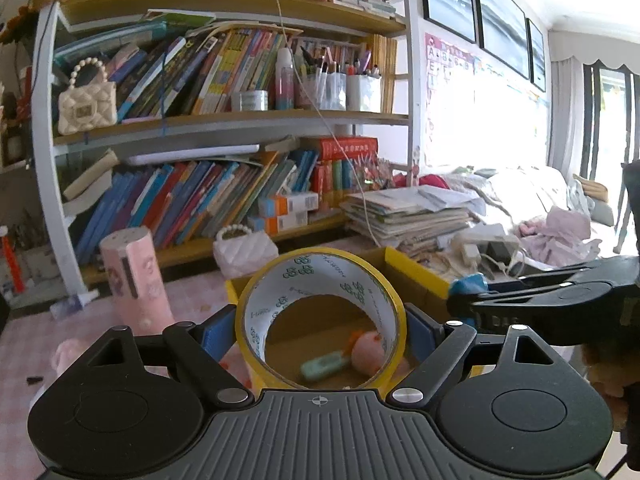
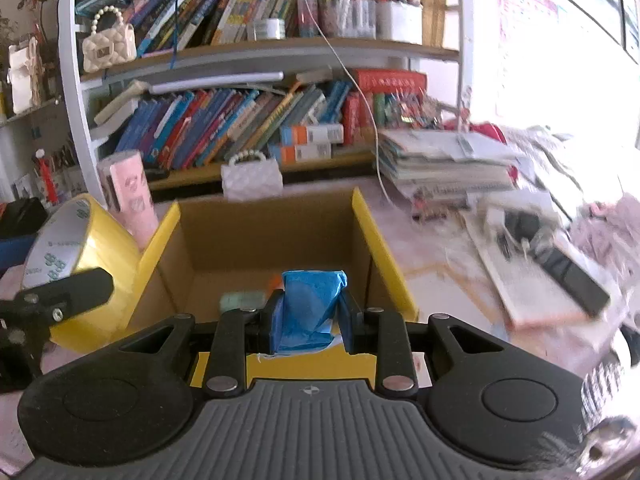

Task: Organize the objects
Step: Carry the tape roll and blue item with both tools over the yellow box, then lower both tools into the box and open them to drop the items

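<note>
Behind box (image 2: 272, 236): purse (image 2: 251, 178), pink canister (image 2: 127, 192).

The roll of tape (image 1: 320, 320) looks glossy yellow outside, its core of printed white paper. The box (image 2: 276, 236) shows matt brown cardboard inside. Both grippers' bodies look like matt black ribbed plastic.

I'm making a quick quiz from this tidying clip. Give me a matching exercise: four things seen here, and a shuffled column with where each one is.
Things:
1. yellow tape roll
2. mint-green item
3. white quilted purse
4. cream quilted purse

Places:
A. on the bookshelf's middle shelf
B. inside the cardboard box
C. on the table behind the box
D. between the left gripper fingers

Pairs: 1-D, 2-B, 3-C, 4-A
</note>
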{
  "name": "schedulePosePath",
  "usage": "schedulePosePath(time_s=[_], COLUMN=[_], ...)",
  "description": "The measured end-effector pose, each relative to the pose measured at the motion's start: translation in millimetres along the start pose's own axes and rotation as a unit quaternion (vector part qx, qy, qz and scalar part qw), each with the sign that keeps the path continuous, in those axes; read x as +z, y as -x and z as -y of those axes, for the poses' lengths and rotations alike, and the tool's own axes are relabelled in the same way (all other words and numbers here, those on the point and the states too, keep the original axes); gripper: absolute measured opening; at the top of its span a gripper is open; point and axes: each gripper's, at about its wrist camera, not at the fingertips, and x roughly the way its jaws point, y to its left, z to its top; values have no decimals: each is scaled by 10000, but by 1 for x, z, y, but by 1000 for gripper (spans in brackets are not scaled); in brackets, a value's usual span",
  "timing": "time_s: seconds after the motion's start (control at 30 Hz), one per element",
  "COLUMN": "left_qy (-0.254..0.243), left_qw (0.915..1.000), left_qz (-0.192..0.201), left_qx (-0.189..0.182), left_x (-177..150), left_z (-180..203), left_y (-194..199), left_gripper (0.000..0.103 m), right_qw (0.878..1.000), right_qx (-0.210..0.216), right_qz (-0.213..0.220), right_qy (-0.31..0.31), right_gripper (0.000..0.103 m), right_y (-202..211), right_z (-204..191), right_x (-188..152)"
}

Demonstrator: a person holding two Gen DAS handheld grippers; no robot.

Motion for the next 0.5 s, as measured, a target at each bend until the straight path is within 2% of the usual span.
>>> schedulePosePath(time_s=[0.23, 0.5], left_qy=[-56, 32], left_qw=[9996, 9977], left_qz=[-268, -633], left_qx=[69, 258], left_x=[1, -3], left_z=[12, 12], left_y=[-40, -77], left_gripper=[86, 86], right_qw=[9993, 9943], right_qx=[239, 531], right_qz=[-36, -501], right_qy=[302, 777], right_gripper=[26, 26], right_y=[-42, -89], right_z=[10, 18], right_x=[23, 26])
